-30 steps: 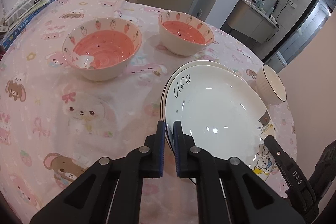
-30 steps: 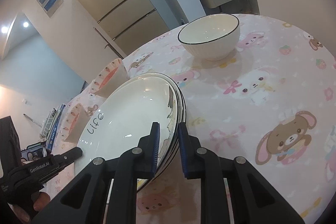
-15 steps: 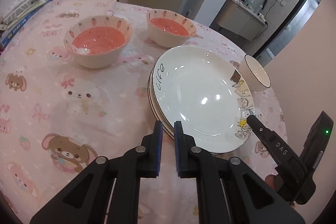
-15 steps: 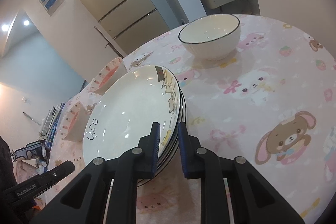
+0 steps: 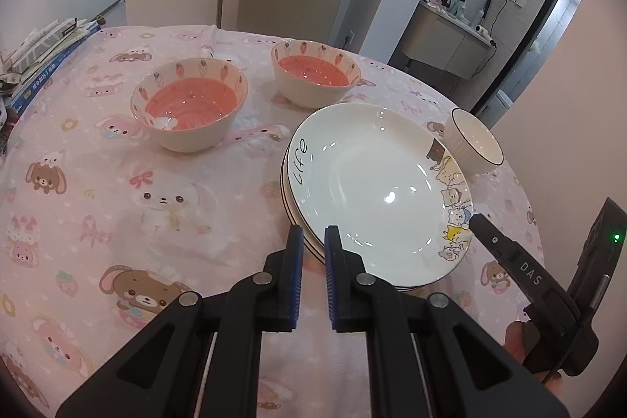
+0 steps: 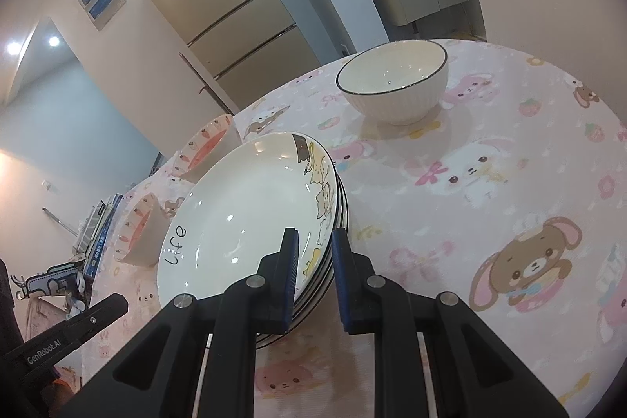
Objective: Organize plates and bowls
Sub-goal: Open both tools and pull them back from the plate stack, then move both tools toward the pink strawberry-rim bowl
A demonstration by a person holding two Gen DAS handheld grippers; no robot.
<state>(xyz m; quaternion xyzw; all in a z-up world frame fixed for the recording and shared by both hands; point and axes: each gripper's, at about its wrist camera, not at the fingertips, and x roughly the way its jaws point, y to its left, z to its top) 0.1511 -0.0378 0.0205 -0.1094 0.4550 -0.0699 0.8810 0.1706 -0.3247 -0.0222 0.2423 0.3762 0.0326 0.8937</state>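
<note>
Plate stack (image 5: 376, 190) at table centre; both grippers narrowly parted, empty. Left gripper (image 5: 313, 241) at stack's 7 o'clock rim, right gripper (image 6: 315, 245) at 4 o'clock; white bowl (image 6: 394, 81) toward right gripper's 1 o'clock, right nearer

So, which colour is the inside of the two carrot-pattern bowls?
Salmon pink inside the carrot bowls, best seen from the left wrist.

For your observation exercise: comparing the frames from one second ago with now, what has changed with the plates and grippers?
The top plate, tilted earlier, now lies flat on the plate stack. Both grippers, left hand-held gripper and right hand-held gripper, have drawn back, holding nothing. The bowls stayed put.
</note>
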